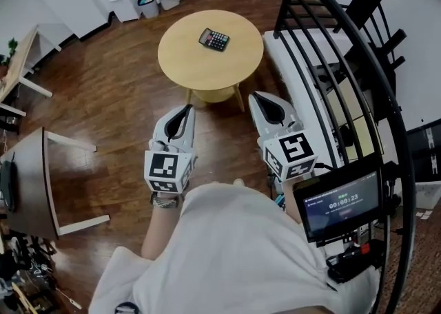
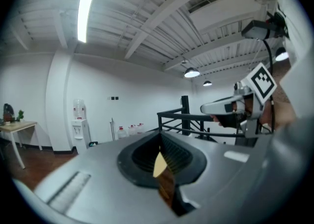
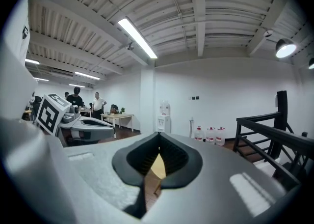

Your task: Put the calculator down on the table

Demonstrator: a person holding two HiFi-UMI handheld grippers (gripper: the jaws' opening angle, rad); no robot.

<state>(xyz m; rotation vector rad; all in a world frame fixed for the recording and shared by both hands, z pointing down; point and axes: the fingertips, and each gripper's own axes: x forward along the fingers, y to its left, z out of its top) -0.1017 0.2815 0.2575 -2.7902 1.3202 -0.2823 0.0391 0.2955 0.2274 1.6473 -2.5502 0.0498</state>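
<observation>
The calculator (image 1: 214, 39) was found lying on the round table (image 1: 180, 58) — left gripper (image 1: 183, 117) and right gripper (image 1: 263, 102) both closed, empty, well short of it.

Left tongs (image 1: 185, 111) and right tongs (image 1: 262, 99) closed, empty.

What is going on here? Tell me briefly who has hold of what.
A person faces a round wooden table with a two-jaw tool in each hand. The left tool and the right tool are both shut and hold nothing. They point roughly level toward the table, short of its edge. The calculator lies flat on the tabletop, apart from both tools, so nobody is handling it at this moment.
</observation>
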